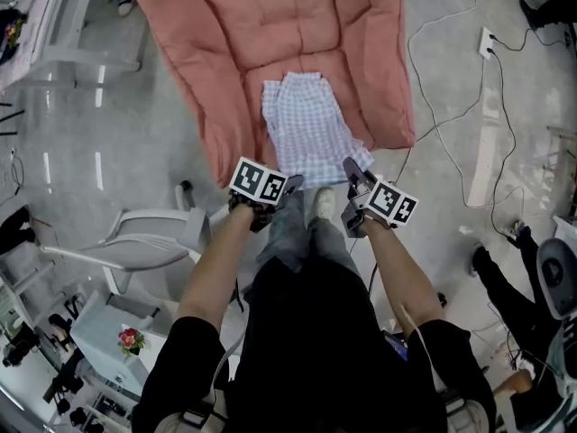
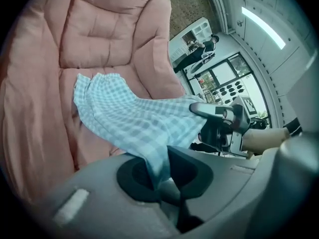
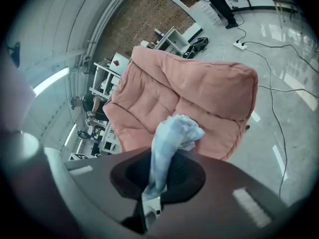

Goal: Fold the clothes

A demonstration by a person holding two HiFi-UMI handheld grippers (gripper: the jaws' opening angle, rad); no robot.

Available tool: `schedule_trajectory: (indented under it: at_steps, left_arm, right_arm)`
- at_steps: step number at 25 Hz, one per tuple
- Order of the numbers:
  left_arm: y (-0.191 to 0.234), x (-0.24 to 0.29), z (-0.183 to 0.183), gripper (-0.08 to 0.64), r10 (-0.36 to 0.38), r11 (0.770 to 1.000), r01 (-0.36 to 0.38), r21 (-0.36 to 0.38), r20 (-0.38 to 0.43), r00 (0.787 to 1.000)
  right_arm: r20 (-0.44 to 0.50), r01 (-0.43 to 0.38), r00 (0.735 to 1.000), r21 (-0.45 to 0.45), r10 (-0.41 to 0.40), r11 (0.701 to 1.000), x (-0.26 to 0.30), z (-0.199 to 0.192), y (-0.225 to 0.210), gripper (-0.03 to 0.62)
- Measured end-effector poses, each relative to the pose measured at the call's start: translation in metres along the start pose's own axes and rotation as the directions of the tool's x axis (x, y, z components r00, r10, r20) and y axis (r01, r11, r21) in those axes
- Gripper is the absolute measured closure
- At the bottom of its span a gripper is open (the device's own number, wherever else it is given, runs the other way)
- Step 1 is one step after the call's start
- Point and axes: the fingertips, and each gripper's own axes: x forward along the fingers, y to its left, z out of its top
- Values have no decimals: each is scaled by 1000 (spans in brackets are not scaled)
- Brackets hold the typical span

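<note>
Item: my left hand-held gripper (image 2: 160, 177), jaws closed on one near corner of the checked garment (image 1: 305, 132), with the cloth fanning flat out of the pinch. Item: my right hand-held gripper (image 3: 151, 185), clamped on the other near corner, where the cloth is twisted into a bunch. Garment: near edge held up between the two, far part lying on the pink cushion (image 1: 270, 34), which sits on the floor (image 1: 135, 124). Beside it: cables (image 1: 433, 124). Risks, as I judge them: the bunched right corner could give a crooked fold. A thin pinch could let a corner slip if I pull unevenly. Drawing the edge too far toward me could drag the garment off the cushion onto the floor. Writing: none legible. Only square markers show on the gripper cubes.
</note>
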Motion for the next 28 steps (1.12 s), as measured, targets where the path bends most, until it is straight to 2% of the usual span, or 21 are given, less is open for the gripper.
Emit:
schedule_trajectory:
  at_steps: [11,15,21,28]
  left_arm:
    - [20,65,-66,515,-29,992,33,-120,30,999]
    - [33,90,-85,515,-4,992,7,-123,24,1000]
    - [56,105,-89,515,104,991,-100,-94,33,994]
    - [48,86,-72,512,148,973,-127,-195,94,985]
  right_arm:
    - [-62,40,997,78,-35,996,6,-56,-84,569]
    - [-81,53,996,79,-47,995,11,-73,-108,569]
    - [-60,89,995,57,-85,994,27,-80,-125,569]
    - [0,107,994,88,-107,990,21,-61,-103,569]
